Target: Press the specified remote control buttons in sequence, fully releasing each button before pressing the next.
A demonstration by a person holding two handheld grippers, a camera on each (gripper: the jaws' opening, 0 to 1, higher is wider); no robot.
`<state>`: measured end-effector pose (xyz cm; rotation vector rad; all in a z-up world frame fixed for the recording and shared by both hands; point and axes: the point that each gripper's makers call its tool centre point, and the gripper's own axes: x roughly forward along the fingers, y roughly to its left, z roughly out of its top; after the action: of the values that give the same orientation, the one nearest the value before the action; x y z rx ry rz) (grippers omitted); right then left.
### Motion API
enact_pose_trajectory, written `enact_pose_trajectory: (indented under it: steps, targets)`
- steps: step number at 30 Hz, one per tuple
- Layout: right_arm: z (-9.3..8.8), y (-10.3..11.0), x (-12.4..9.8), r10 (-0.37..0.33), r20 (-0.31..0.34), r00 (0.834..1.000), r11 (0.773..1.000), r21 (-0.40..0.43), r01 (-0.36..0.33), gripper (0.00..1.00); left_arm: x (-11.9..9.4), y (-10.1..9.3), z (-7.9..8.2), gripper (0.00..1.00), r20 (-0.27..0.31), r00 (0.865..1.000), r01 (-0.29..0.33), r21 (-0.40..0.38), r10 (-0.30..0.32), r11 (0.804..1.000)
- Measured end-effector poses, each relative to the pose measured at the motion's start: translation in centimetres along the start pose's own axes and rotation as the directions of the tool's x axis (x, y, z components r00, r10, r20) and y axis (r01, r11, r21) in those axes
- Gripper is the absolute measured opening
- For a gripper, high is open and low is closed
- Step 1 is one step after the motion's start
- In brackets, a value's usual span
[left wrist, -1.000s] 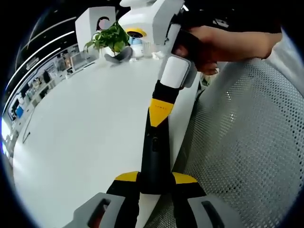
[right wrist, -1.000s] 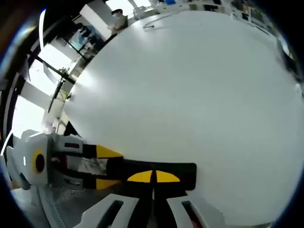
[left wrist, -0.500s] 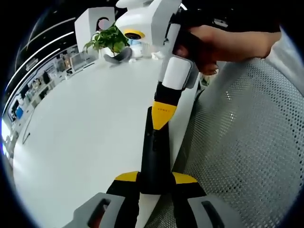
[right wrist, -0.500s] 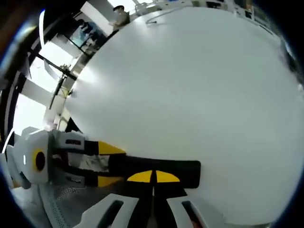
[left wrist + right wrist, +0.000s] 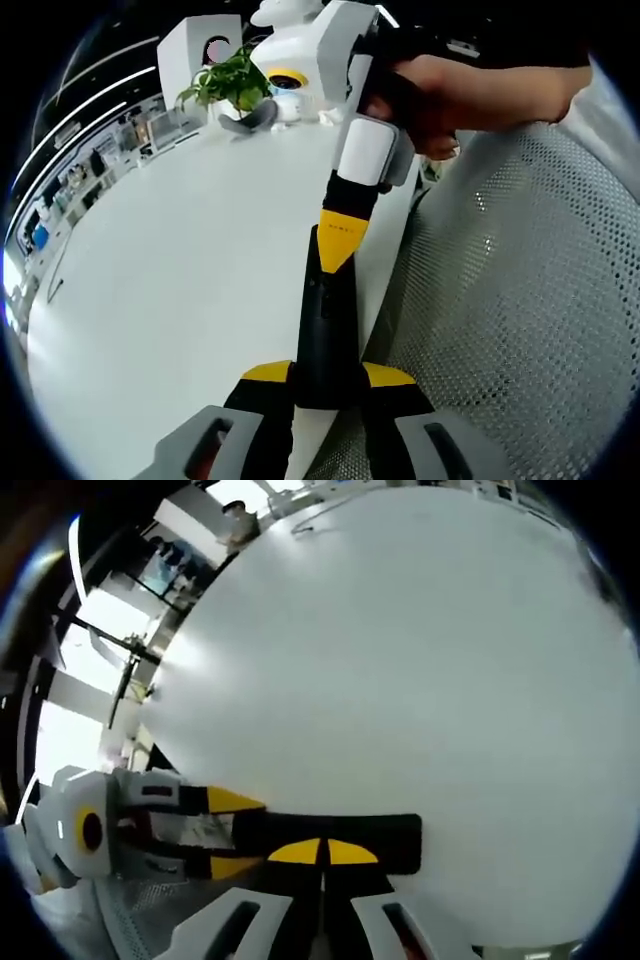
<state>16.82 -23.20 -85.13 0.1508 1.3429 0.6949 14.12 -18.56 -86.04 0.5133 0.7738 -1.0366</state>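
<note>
In the left gripper view, a broad white table (image 5: 170, 270) runs away from the camera, bare over most of its top, with its near edge meeting a pale perforated mesh surface (image 5: 520, 330) that looks like a chair back or seat. The left gripper (image 5: 328, 385) rises from the bottom of the view with its yellow-tipped jaws clamped on the near end of a long black remote control (image 5: 328, 320), which lies along the table's edge. The right gripper (image 5: 338, 238) comes down from above, held by a person's hand (image 5: 450, 95), and its jaws are drawn together into one yellow point set on the far end of the remote. At the far end of the table stand a green potted plant (image 5: 232, 82), a white box-shaped device (image 5: 200, 45) and some small items; shelving lines the room's wall on the left. In the right gripper view, the same white tabletop (image 5: 400, 670) spreads wide, and windows and dark frames of the room show at the upper left. Here the right gripper (image 5: 322, 852) has its jaws pressed together over the remote control (image 5: 340, 835), while the left gripper (image 5: 225, 830) reaches in from the left and grips the remote's other end.
</note>
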Motion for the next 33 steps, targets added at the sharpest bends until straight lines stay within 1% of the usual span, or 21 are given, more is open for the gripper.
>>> enact_pose_trajectory:
  steps: [9, 11, 13, 15, 22, 33]
  targets:
    - [-0.01, 0.03, -0.04, 0.007, 0.004, 1.0, 1.0, 0.016, -0.007, 0.0, 0.05, 0.02, -0.02, 0.25, -0.001, 1.0, 0.0, 0.004, 0.0, 1.0]
    - [0.01, -0.07, -0.04, 0.014, 0.004, 1.0, 0.999, 0.034, -0.014, 0.0, 0.05, 0.01, -0.02, 0.25, -0.001, 1.0, 0.0, 0.005, 0.0, 1.0]
    - [0.04, -0.15, -0.06, 0.028, 0.006, 1.0, 0.997, 0.073, -0.028, 0.0, 0.04, 0.02, -0.02, 0.25, -0.001, 1.0, 0.0, 0.005, 0.0, 1.0]
    - [0.03, -0.05, -0.1, 0.032, 0.007, 0.999, 0.996, 0.082, -0.033, 0.0, 0.01, 0.01, 0.0, 0.25, -0.001, 1.0, 0.0, 0.004, 0.0, 1.0]
    - [0.0, 0.06, -0.08, 0.017, 0.004, 1.0, 0.999, 0.052, -0.018, 0.0, 0.05, 0.01, 0.01, 0.25, -0.001, 1.0, 0.0, 0.006, 0.0, 1.0]
    - [0.01, 0.07, -0.15, 0.018, -0.003, 1.0, 0.999, 0.046, -0.018, 0.0, 0.05, 0.01, 0.0, 0.25, 0.0, 1.0, 0.0, 0.005, 0.0, 1.0]
